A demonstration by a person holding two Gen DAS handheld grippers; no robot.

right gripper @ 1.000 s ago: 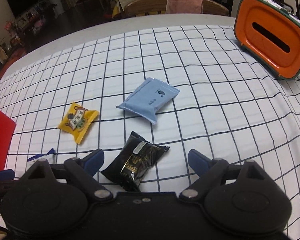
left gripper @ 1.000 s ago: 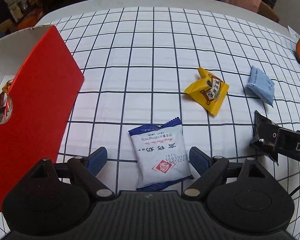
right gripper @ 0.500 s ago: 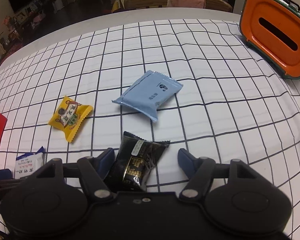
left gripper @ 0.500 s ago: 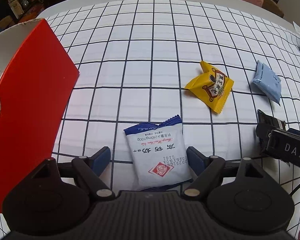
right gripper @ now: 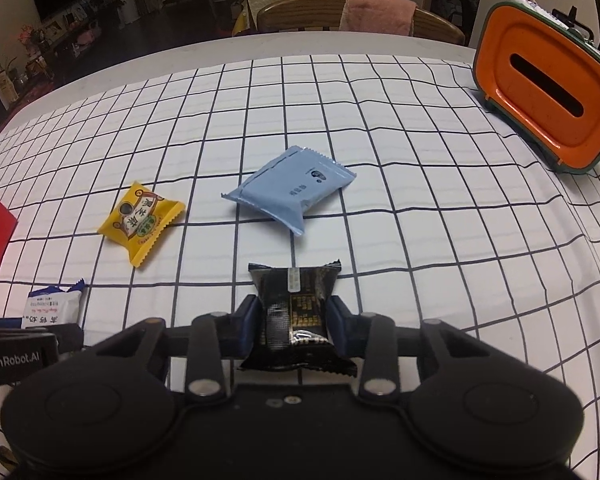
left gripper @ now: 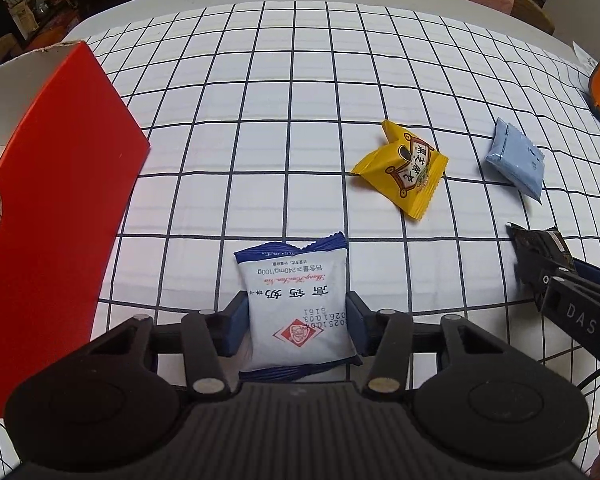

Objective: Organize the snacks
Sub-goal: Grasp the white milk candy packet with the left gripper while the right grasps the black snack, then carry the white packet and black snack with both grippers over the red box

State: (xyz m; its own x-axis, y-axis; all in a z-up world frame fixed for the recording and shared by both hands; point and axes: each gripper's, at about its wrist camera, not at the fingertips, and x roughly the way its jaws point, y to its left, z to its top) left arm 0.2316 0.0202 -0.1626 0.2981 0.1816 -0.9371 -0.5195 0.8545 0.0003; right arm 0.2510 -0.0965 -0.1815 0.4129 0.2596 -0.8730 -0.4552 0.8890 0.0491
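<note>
blue rubbery pads (left gripper: 235, 322) on my left gripper (left gripper: 296, 322) sit against both side edges of the white-and-blue packet (left gripper: 296, 304), and its jaws are closing right now, with the packet between them and lying flat on the checked tablecloth (left gripper: 260, 120). on the other side, my right gripper (right gripper: 294, 320) has its fingers pressed together on the black packet (right gripper: 294, 312), whose foil bulges up between the pads (right gripper: 247, 320). my worry is the film: both wrappers are slick, crinkly and air-filled, so i judge a squeeze across the pillow part could let either packet squirt out forward or pivot around the pads on the lift. the white one is only caught at its near half, so its far crimped end may droop and drag on the cloth. if the pads also pinch the soft cloth, it would lift and shift the loose snacks. outward from there, the yellow packet (left gripper: 404, 168) with its zigzag-cut ends and the pale blue packet (right gripper: 292, 192), flat and matte, lie apart on the grid, not yet gathered. the red box (left gripper: 56, 208), stiff card with a white inside, stands at my left, near the white packet, and looks like the place to drop them; some wrapped sweets show through its round cut-out. an orange plastic case (right gripper: 540, 88) stands far right.
</note>
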